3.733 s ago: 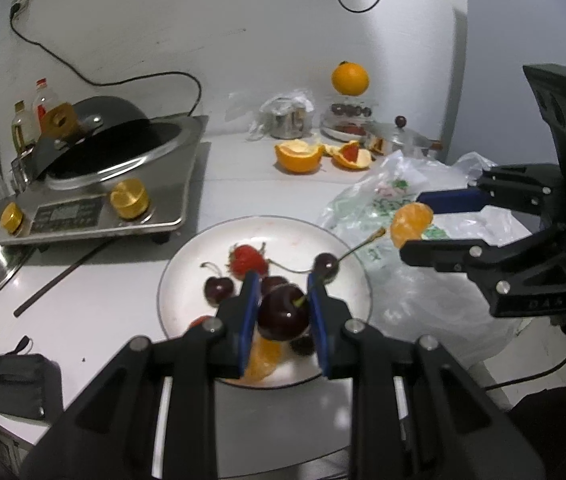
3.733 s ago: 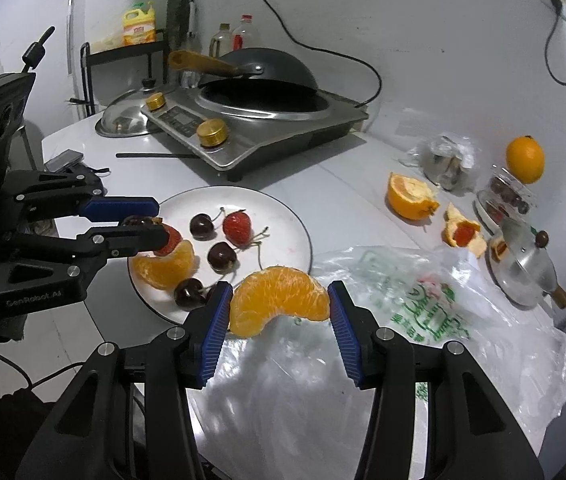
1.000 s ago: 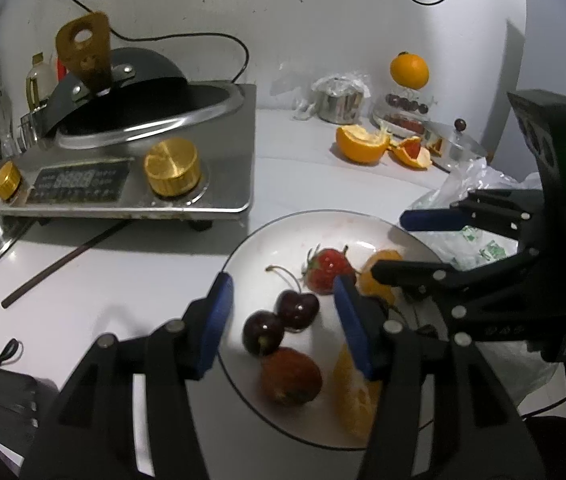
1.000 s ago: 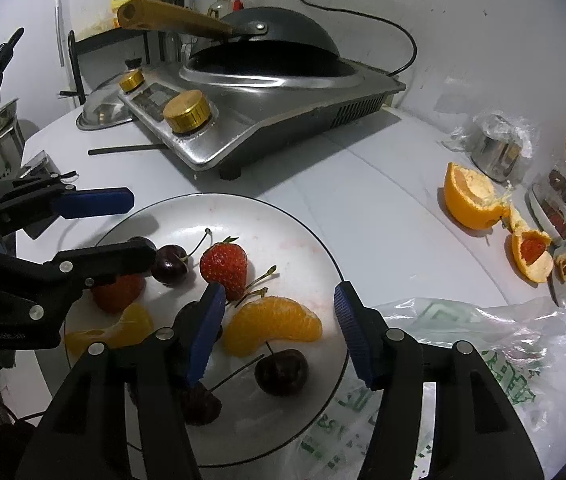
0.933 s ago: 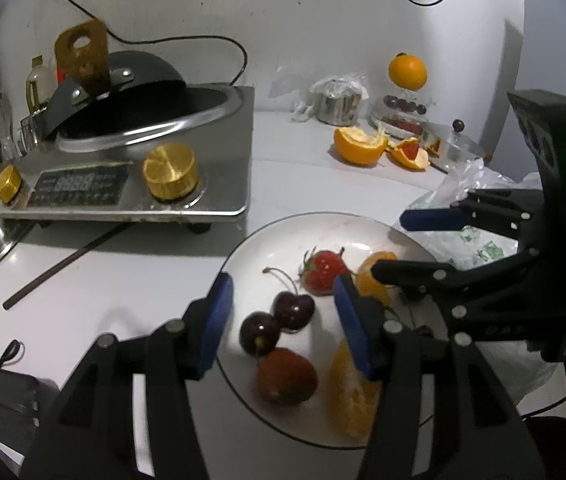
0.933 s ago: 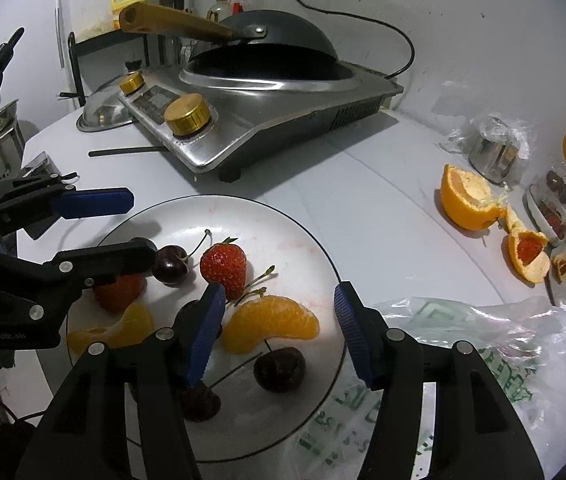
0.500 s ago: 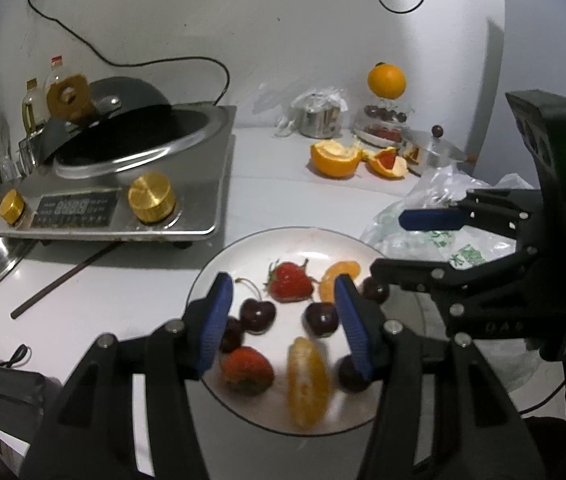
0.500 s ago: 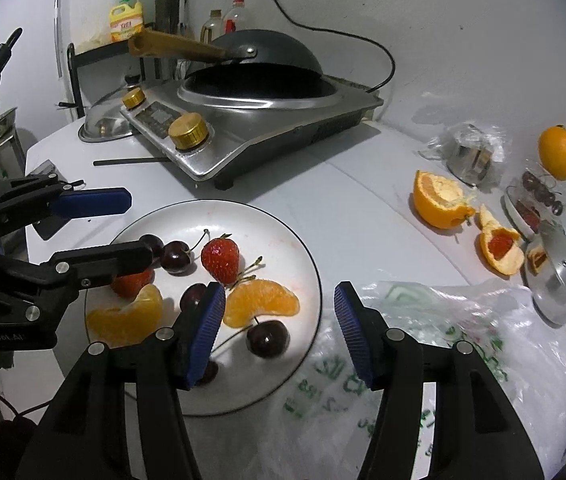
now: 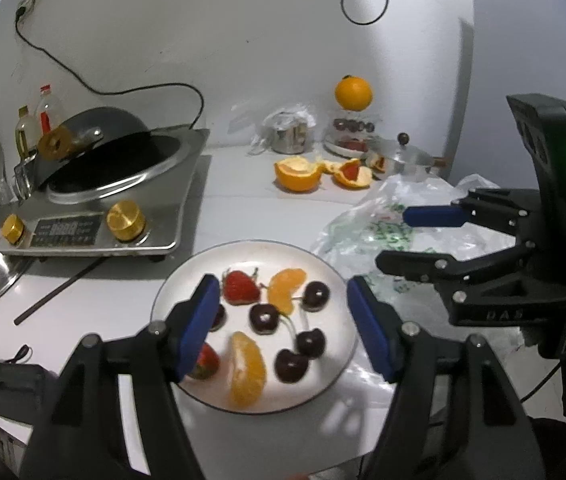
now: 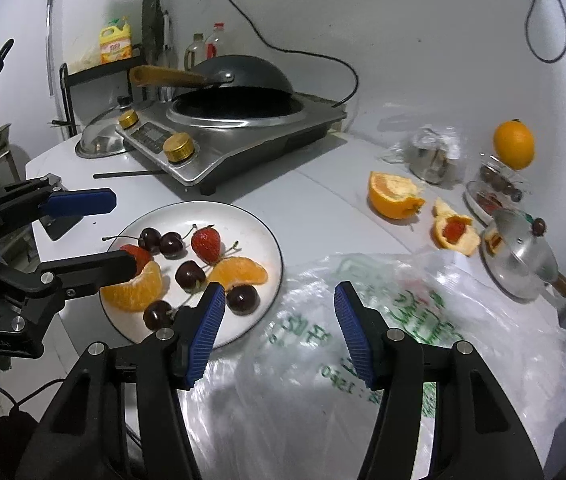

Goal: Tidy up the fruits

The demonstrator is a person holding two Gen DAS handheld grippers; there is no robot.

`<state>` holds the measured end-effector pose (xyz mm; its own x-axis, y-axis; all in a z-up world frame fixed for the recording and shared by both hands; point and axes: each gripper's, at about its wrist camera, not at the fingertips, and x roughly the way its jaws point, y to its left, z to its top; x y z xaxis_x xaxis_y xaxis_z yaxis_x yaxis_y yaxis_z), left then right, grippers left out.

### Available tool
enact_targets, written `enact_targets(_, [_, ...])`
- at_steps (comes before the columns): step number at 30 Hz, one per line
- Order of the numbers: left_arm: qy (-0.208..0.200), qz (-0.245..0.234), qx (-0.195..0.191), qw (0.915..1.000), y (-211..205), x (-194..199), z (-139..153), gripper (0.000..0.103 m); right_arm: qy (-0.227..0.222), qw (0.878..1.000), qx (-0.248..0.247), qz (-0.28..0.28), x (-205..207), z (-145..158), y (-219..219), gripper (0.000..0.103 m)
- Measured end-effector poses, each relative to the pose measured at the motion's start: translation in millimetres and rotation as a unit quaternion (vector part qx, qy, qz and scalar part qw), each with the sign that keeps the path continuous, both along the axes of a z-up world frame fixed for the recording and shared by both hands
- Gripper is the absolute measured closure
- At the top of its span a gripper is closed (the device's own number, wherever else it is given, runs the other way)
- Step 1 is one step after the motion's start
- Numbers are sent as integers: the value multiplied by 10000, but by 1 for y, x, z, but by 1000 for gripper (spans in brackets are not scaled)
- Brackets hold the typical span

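the left gripper [image 9: 281, 322] hangs over the plate [image 9: 333, 276], its jaws apart with nothing between the pads; they have just been opening wider. seen through the gap lie most of the fruits: a strawberry [image 9: 239, 288] just inside the left jaw, an orange segment [image 9: 285, 285] beyond the middle of the gap, a second segment [image 9: 247, 368] nearer in, and dark cherries [image 9: 263, 317] scattered between them. a second strawberry [image 9: 204, 362] is half hidden behind the left jaw's pad.

the right gripper [image 10: 279, 328] is also open and empty. its jaws frame a crumpled plastic bag [image 10: 423, 320] on the counter [image 10: 315, 200], and the plate [image 10: 219, 210] sits off the left jaw, its near rim hidden behind that pad. a cherry [image 10: 243, 299] lies just beside the tip of the left jaw.

beyond both pairs of jaws, well apart from the plate, lie an orange half [image 10: 393, 196] and a peel piece [image 10: 455, 232] on the counter, with a whole orange [image 10: 514, 145] perched on a container further back. a cooker [image 9: 95, 208] with a wok [image 9: 95, 136] stands off the left jaw of the left gripper.
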<state>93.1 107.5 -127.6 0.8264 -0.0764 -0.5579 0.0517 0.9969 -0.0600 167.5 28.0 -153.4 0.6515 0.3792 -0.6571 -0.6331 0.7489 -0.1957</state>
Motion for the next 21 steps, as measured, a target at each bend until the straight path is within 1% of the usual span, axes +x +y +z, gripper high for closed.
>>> enact_targets(14, [-52, -324, 110, 9994, -50, -24, 13, 36, -200, 9991, 152, -355, -34, 13, -53, 43])
enact_targets(21, [-129, -527, 198, 9983, -79, -34, 21, 35, -398, 9974, 266, -548, -54, 25, -82, 43])
